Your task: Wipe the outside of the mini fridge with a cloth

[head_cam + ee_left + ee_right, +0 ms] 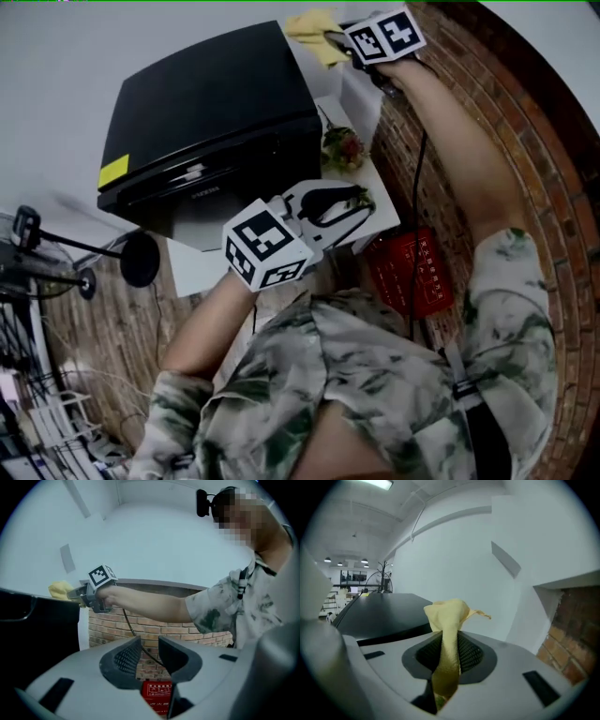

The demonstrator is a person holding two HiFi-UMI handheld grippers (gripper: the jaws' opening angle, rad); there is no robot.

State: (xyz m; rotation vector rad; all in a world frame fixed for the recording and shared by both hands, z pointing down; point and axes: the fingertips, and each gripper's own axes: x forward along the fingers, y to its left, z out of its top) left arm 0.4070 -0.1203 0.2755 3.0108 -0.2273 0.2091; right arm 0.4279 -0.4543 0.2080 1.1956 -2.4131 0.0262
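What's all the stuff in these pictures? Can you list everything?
fridge: one, black, on the stand
sticker: one, yellow, on the fridge's front corner
cloth: one, yellow, in the right gripper, by the fridge's back corner
stand: one, white, under the fridge
flowers: one bunch, red and green, on the stand beside the fridge
box: one, red with print, low by the brick wall
brick wall: one, reddish brown, right of the fridge
pole: one, black with a round head, left of the fridge
left gripper: grey, jaws apart, empty
right gripper: grey, jaws shut on the cloth
shirt: one, white and green, on the person
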